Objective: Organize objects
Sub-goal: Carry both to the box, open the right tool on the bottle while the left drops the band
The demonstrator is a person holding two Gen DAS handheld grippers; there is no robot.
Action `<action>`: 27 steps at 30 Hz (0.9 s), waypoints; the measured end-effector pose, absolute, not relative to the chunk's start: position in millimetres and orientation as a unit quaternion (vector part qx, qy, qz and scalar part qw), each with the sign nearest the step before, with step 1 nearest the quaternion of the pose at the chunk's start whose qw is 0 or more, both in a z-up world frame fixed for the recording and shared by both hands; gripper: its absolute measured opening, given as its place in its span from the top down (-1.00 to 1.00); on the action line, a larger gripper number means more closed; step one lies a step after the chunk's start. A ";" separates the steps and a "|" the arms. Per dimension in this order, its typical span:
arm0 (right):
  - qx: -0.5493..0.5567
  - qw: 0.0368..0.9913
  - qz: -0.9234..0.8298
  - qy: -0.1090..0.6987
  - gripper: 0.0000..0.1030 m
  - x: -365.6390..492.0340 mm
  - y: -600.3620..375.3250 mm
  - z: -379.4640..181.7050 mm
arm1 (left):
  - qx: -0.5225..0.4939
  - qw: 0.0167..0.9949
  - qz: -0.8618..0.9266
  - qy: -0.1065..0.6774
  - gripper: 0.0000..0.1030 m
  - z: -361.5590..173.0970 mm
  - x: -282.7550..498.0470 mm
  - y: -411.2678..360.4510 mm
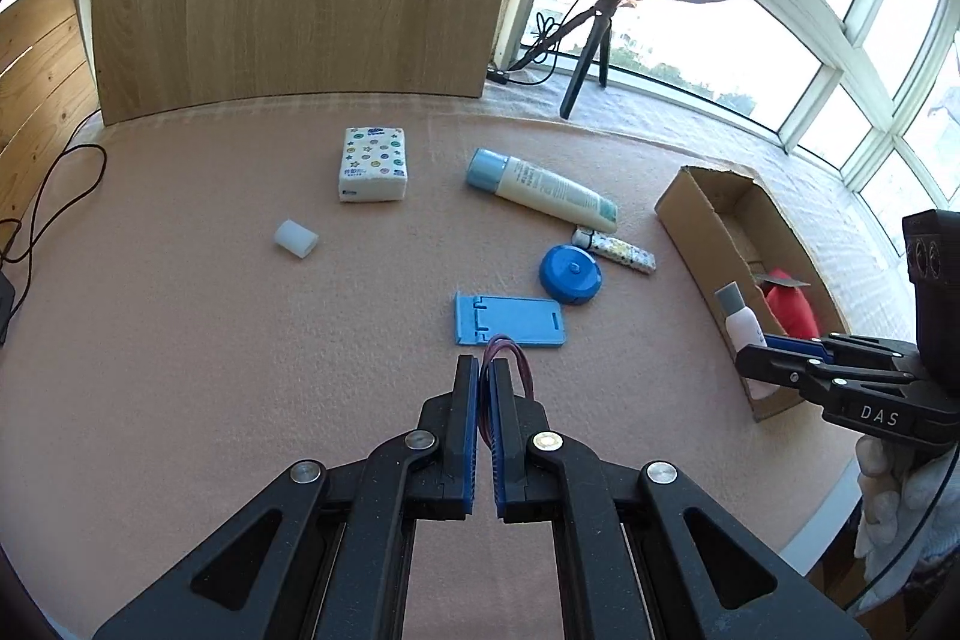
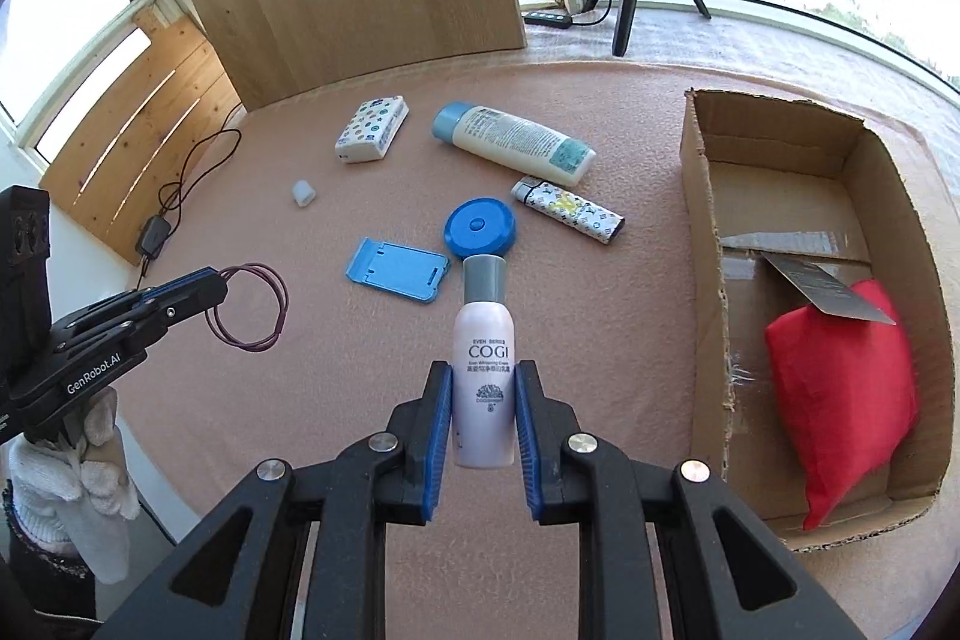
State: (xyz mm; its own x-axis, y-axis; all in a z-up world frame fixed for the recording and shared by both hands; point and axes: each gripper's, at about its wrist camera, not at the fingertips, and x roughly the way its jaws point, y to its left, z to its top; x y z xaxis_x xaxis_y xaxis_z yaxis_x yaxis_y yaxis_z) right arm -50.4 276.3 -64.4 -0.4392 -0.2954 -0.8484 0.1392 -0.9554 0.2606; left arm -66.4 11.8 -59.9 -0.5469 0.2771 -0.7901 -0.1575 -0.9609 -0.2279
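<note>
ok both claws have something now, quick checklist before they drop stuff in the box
1. Right claw shut on the COGI bottle: ok, pads on both sides of its body.
2. Left claw shut on the hair tie: ok, though only a thin loop is pinched.
3. Cardboard box open at the top: ok.
4. Free space in the box: ok, the red pouch sits at the near end, the far end is bare.
5. Bottle over the box: not ok, it is left of the box wall in the right wrist view.
6. Bottle cap tight: cannot tell.
</note>
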 end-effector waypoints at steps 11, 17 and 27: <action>0.492 0.015 -0.863 -0.112 0.64 -24.7 386.7 -54.4 | -0.445 0.240 0.863 -0.017 0.94 -40.5 -81.9 141.6; 0.488 -0.026 -0.864 -0.120 0.64 -15.5 427.9 -58.8 | -0.440 0.292 0.849 0.004 0.93 -37.1 -86.8 212.1; 0.488 -0.046 -0.863 -0.121 0.63 -13.6 459.0 -63.6 | -0.443 0.330 0.833 0.025 0.93 -42.8 -91.4 282.2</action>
